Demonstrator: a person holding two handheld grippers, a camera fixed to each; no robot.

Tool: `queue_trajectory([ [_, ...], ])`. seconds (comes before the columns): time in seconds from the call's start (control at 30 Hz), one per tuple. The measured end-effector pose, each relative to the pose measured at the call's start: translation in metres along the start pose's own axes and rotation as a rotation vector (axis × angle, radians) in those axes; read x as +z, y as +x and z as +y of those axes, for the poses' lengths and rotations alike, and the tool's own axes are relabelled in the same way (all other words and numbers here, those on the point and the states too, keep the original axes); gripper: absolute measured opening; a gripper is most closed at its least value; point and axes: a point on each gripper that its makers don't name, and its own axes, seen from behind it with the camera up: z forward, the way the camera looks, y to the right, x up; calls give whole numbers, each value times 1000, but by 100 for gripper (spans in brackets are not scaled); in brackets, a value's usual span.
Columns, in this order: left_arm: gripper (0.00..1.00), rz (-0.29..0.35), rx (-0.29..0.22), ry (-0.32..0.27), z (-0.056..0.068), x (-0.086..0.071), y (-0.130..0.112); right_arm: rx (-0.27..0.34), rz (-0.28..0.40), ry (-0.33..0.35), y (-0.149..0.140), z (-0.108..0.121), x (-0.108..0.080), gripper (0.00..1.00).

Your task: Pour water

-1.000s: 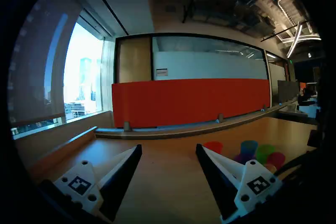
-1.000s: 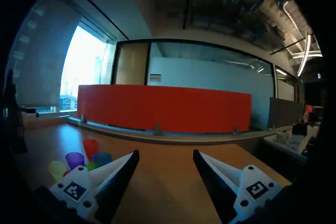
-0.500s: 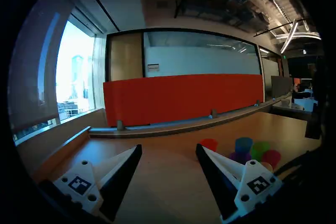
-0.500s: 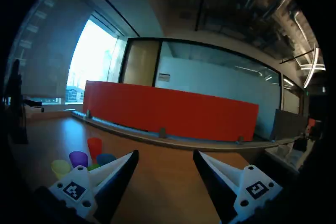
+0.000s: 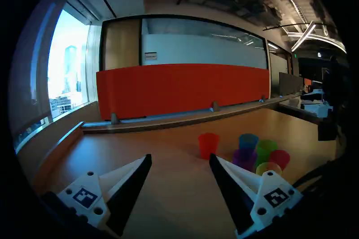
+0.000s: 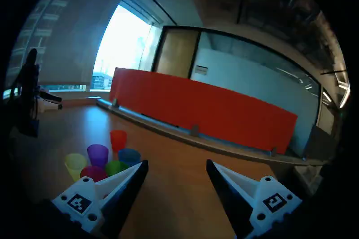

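A cluster of coloured plastic cups (image 5: 251,154) is standing upright on the wooden bench (image 5: 170,138), sitting right of centre in the lower half of the left gripper view and at lower left in the right gripper view (image 6: 101,160). They are looking light, thin-walled and smooth, so they are likely to be flexing under a hard squeeze and tipping easily. The red cup (image 5: 208,145) is standing slightly apart on the group's edge, making it the easiest to reach. A gentle pinch across the mid-wall is probably suiting it best. Whether any cup is holding water is not showing. The left hand-held gripper (image 5: 179,157) is hovering low over the bench with its fingers spread wide and holding nothing, pointing just left of the red cup. The right hand-held gripper (image 6: 176,162) is likewise spread and empty, rolled a little so the red partition (image 6: 202,109) is slanting down to the right.
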Motion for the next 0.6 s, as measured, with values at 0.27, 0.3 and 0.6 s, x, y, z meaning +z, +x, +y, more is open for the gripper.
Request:
queue_trajectory([
  [0.27,96,-34,88,-76,14,6,-1,-53,-34,92,2,-11,6,100],
  [0.3,96,-39,102,-86,16,7,-1,-69,-41,109,1,-14,7,100],
  [0.6,96,-75,189,-164,32,15,-7,-188,-102,248,-12,-38,15,100],
])
